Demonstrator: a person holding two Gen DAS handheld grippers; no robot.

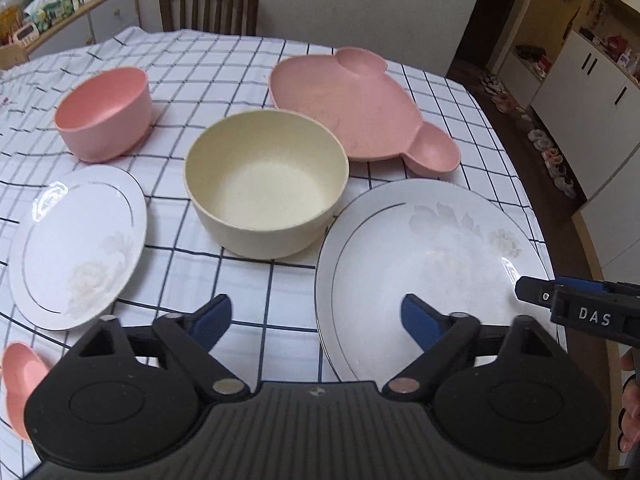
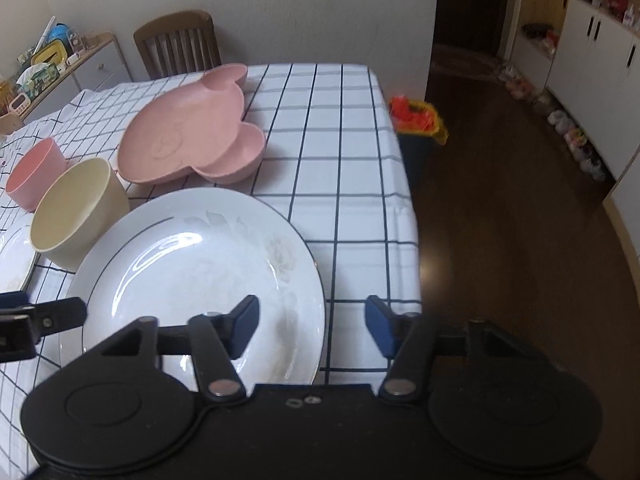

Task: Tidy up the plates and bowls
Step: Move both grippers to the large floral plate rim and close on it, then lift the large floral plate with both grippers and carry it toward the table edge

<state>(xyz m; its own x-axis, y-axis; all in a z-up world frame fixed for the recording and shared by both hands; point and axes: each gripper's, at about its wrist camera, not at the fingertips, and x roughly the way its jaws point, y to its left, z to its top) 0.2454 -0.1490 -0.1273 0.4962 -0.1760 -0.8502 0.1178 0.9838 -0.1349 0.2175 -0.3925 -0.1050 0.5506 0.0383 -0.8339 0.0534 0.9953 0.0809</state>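
Observation:
A large white plate (image 1: pixel 424 264) (image 2: pixel 192 264) lies at the table's front right. A cream bowl (image 1: pixel 266 184) (image 2: pixel 76 212) stands behind it. A pink bowl (image 1: pixel 106 114) (image 2: pixel 36 170) stands further left. A pink mouse-shaped plate (image 1: pixel 352 108) (image 2: pixel 188 136) lies at the back. A small white plate (image 1: pixel 76 248) (image 2: pixel 14 256) lies at the left. My left gripper (image 1: pixel 316 320) is open and empty, above the large plate's left rim. My right gripper (image 2: pixel 312 326) is open and empty, straddling that plate's right rim; it also shows in the left wrist view (image 1: pixel 536 294).
Another pink dish (image 1: pixel 20 380) shows at the front left edge. A wooden chair (image 1: pixel 210 2) stands behind the checked tablecloth (image 1: pixel 224 60). The table's right edge (image 2: pixel 408 208) drops to dark floor, where a bin with orange contents (image 2: pixel 418 120) stands.

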